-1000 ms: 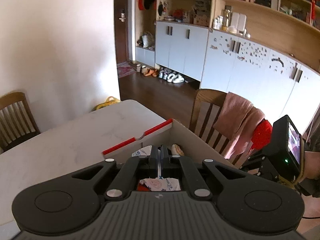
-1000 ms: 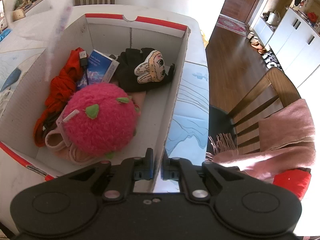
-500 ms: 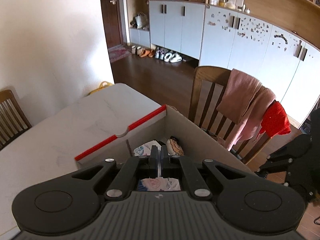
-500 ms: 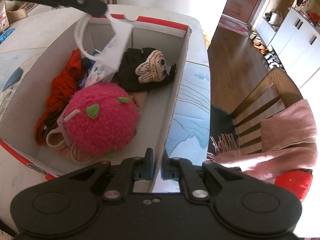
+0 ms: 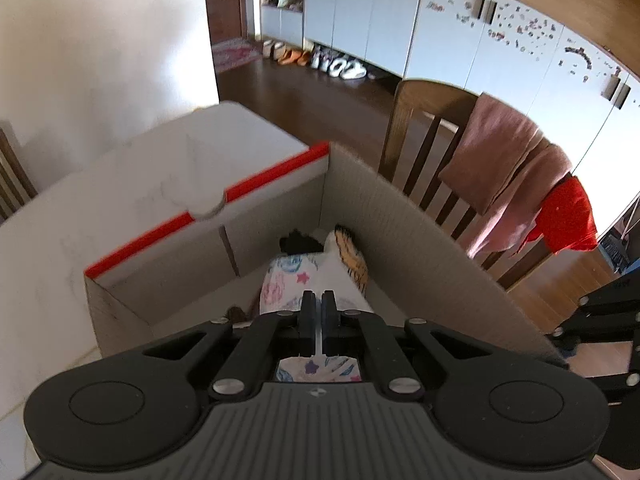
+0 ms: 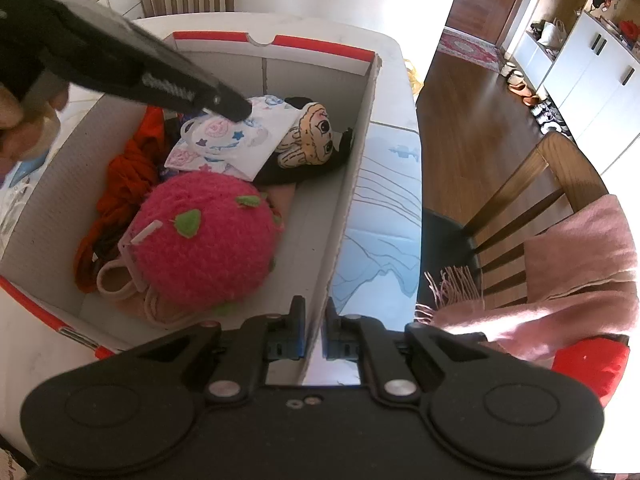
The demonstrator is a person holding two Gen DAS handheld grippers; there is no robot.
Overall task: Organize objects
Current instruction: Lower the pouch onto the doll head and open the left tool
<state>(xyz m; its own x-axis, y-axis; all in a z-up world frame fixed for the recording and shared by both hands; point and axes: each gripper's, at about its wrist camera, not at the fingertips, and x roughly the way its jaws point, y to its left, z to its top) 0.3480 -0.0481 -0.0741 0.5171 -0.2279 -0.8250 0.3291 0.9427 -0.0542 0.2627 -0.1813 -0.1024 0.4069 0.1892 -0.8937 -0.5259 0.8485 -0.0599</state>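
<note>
1. Inside the open cardboard box with red-edged flaps (image 6: 362, 128), your left gripper (image 5: 318, 314) has its tongs pinched narrow on a white printed child's face mask (image 6: 228, 140), which lies across the black plush doll with a cartoon face (image 6: 310, 140) near the far wall.

2. Meanwhile your right gripper (image 6: 313, 322) straddles the box's near side wall, tongs narrow and clamped on the cardboard edge, apparently to steady the box while the other hand loads it.

3. Already packed: a fuzzy pink ball-shaped plush with green leaf patches (image 6: 204, 240) in the near half, resting on a pale pink strapped item (image 6: 120, 280), with crumpled orange-red cloth (image 6: 132, 168) along the left wall.

4. You appear to be at the release step; the mask sits low enough that opening the left tongs should leave it in place on top.

5. Beside the white marble-look table (image 5: 120, 184), a wooden slatted chair (image 5: 424, 136) carries a draped pink scarf (image 5: 508, 152), well apart from the box.
</note>
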